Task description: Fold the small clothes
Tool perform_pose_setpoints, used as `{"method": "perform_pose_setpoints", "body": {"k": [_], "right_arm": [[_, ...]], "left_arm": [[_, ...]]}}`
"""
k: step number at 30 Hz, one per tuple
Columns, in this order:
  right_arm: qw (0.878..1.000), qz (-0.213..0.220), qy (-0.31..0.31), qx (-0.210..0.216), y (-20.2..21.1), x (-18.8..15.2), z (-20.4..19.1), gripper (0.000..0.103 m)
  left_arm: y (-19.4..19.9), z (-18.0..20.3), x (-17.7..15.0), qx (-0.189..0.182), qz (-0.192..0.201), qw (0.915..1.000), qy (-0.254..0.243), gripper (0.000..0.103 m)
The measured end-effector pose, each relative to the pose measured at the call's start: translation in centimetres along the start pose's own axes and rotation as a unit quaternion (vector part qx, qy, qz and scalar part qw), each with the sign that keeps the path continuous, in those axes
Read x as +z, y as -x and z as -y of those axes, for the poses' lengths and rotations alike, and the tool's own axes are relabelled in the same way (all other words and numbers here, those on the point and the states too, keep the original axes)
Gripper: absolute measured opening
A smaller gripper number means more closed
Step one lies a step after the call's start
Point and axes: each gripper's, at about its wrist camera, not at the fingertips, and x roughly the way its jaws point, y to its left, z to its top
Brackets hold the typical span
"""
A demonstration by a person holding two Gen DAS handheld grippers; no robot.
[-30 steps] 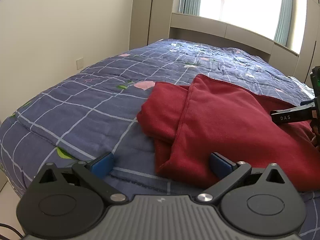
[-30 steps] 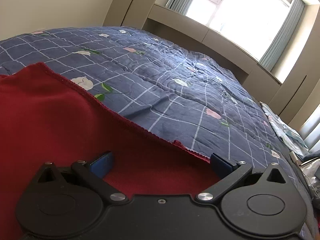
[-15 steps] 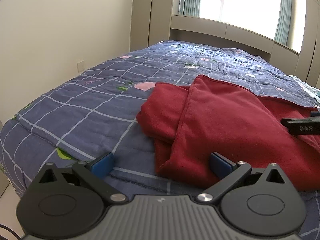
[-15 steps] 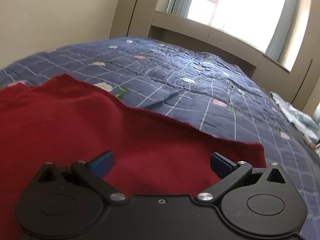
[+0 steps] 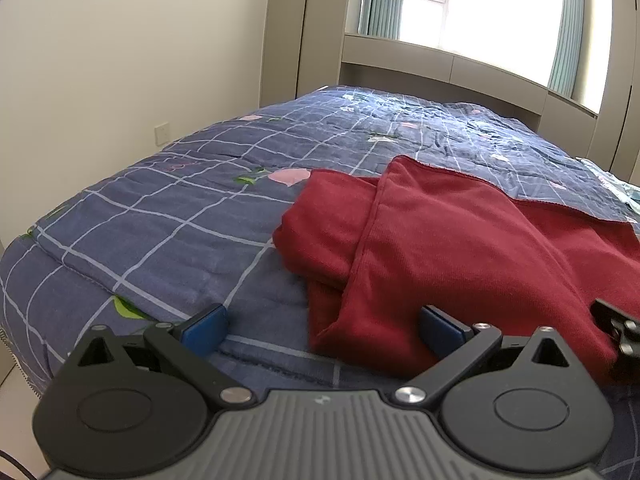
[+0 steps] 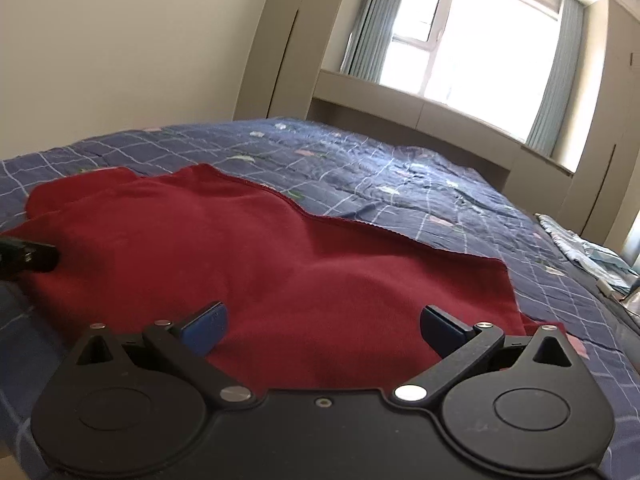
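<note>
A dark red garment [image 5: 460, 248] lies folded on the blue checked bedspread [image 5: 180, 216], its left part doubled over. It also fills the middle of the right wrist view [image 6: 260, 248]. My left gripper [image 5: 320, 328] is open and empty at the garment's near left corner, its right finger against the fabric edge. My right gripper [image 6: 320, 322] is open and empty, low over the garment's near edge. Part of the right gripper shows at the right edge of the left wrist view [image 5: 620, 332].
The bed's left edge and near corner [image 5: 24, 320] drop to the floor. A wall with a socket [image 5: 162, 134] runs along the left. A window ledge [image 6: 420, 104] stands past the bed's far end. Pale cloth [image 6: 580, 248] lies at the bed's right.
My right gripper has drawn back toward the near edge of the bed and tilted up, so more of the garment shows. My left gripper has barely moved.
</note>
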Motion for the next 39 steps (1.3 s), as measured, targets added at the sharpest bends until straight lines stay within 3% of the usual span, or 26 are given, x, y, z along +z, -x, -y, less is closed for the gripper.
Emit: {"method": "perform_pose_setpoints", "body": {"k": [5, 8, 11, 14, 16, 18, 21, 23, 27, 31, 35, 37, 39], "right_arm": [[1.000, 0.002, -0.013, 0.002, 1.6, -2.0, -0.2, 0.102], [0.999, 0.023, -0.034, 0.002, 2.5, -3.3, 0.0, 0.102], [0.999, 0.030, -0.035, -0.003, 2.9, -3.7, -0.2, 0.102], [0.999, 0.034, -0.037, -0.003, 2.9, -3.8, -0.2, 0.102], [0.999, 0.038, -0.038, -0.005, 2.9, -3.9, -0.2, 0.102], [0.998, 0.041, -0.038, -0.008, 3.1, -4.0, -0.2, 0.102], [0.998, 0.044, -0.039, -0.009, 3.1, -4.1, -0.2, 0.102], [0.998, 0.044, -0.039, -0.010, 3.0, -4.1, -0.2, 0.102], [0.998, 0.047, -0.040, -0.009, 3.1, -4.2, -0.1, 0.102], [0.998, 0.047, -0.042, -0.007, 3.1, -4.1, -0.1, 0.103], [0.998, 0.048, -0.043, -0.006, 3.1, -4.1, 0.0, 0.103], [0.998, 0.048, -0.043, -0.005, 3.1, -4.1, 0.1, 0.103], [0.998, 0.047, -0.044, -0.004, 3.1, -4.1, 0.1, 0.103]], "left_arm": [[0.4, -0.6, 0.1, -0.024, 0.002, 0.9996, 0.018, 0.103], [0.8, -1.5, 0.1, -0.077, 0.003, 0.9957, 0.052, 0.103], [1.0, -2.3, 0.2, -0.137, 0.000, 0.9867, 0.086, 0.101], [0.6, -2.4, 0.1, -0.169, -0.014, 0.9800, 0.103, 0.094], [0.5, -2.2, 0.0, -0.161, -0.015, 0.9815, 0.102, 0.089], [0.4, -2.2, 0.0, -0.144, -0.014, 0.9840, 0.105, 0.074], [-0.1, -2.4, 0.2, -0.124, -0.014, 0.9851, 0.118, 0.063], [-0.7, -2.8, 0.6, -0.119, -0.016, 0.9828, 0.140, 0.064], [-2.2, -3.5, 1.7, -0.122, -0.021, 0.9763, 0.177, 0.077], [-2.8, -3.0, 2.2, -0.108, -0.025, 0.9801, 0.165, 0.076], [-2.5, -1.8, 2.5, -0.067, -0.029, 0.9883, 0.134, 0.058], [-2.5, -1.6, 2.7, -0.063, -0.031, 0.9892, 0.128, 0.053], [-2.3, -1.4, 3.1, -0.059, -0.033, 0.9899, 0.125, 0.041]]}}
